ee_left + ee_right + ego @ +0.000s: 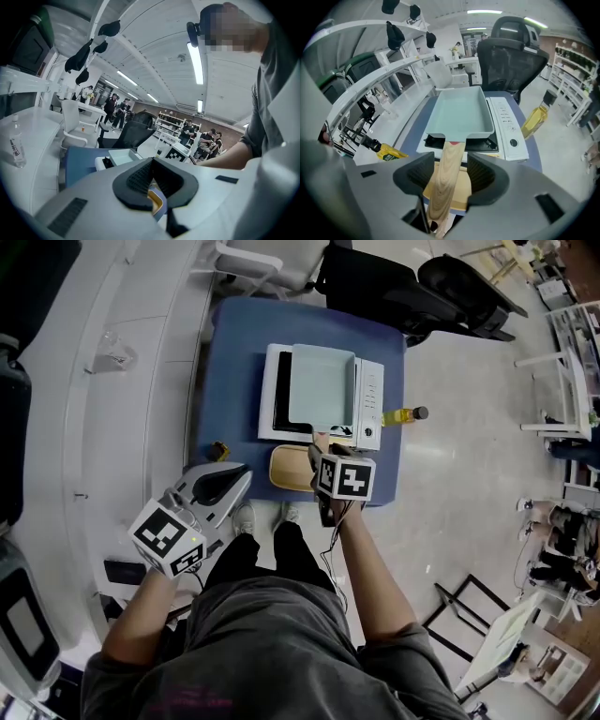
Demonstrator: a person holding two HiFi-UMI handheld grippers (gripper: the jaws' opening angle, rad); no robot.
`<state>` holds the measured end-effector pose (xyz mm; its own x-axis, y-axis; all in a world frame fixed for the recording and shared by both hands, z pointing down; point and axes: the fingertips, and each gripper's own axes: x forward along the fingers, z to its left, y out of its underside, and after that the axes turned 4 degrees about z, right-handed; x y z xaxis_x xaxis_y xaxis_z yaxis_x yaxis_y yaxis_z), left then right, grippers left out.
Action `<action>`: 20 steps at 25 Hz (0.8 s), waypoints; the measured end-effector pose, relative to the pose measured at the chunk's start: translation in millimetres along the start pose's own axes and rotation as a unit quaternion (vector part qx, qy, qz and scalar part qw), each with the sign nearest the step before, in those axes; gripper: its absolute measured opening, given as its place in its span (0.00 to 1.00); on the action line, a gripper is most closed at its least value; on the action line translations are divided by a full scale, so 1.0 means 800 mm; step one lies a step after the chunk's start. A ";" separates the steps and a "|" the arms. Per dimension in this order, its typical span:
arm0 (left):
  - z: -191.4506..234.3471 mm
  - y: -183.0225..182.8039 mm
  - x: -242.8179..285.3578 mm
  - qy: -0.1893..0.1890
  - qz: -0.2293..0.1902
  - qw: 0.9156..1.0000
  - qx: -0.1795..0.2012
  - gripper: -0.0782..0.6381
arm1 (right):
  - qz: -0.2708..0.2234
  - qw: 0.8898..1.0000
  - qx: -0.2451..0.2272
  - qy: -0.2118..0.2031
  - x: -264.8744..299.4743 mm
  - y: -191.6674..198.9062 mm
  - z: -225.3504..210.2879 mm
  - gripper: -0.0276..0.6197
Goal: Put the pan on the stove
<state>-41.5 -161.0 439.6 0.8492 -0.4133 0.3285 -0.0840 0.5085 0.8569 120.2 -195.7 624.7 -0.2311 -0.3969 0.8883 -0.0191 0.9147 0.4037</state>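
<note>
A pale green rectangular pan (323,385) (461,115) rests on the white stove (372,395) (506,129) on the blue table (234,381). Its wooden handle (447,173) points toward me and runs between the jaws of my right gripper (325,454) (451,171). Those jaws stand open, with a gap showing beside the handle. My left gripper (225,482) (151,176) hovers off the table's front left corner, shut with nothing in it. In the left gripper view the pan (119,157) shows beyond the jaws.
A wooden board (286,470) (461,187) lies in front of the stove. An oil bottle (403,415) (534,119) stands right of the stove; a small yellow object (218,451) (389,152) sits left. A black office chair (375,282) stands behind the table, a curved white counter (112,381) at left.
</note>
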 end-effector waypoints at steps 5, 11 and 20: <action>-0.019 -0.006 0.015 0.000 0.005 1.000 0.009 0.11 | -0.045 0.998 -0.025 -0.025 -0.029 -0.005 0.004 0.36; -0.041 -0.015 0.037 0.002 0.011 1.000 0.023 0.11 | -0.088 0.994 -0.052 -0.046 -0.077 -0.021 0.005 0.36; -0.069 -0.027 0.058 -0.008 0.018 0.998 0.051 0.11 | -0.168 0.980 -0.084 -0.067 -0.152 -0.047 0.007 0.36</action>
<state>28.5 -149.1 414.6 0.8359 -0.4089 0.3662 -0.1683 0.4440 0.8801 143.9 -181.5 500.0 -0.3657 -0.6495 0.6666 0.0420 0.7040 0.7090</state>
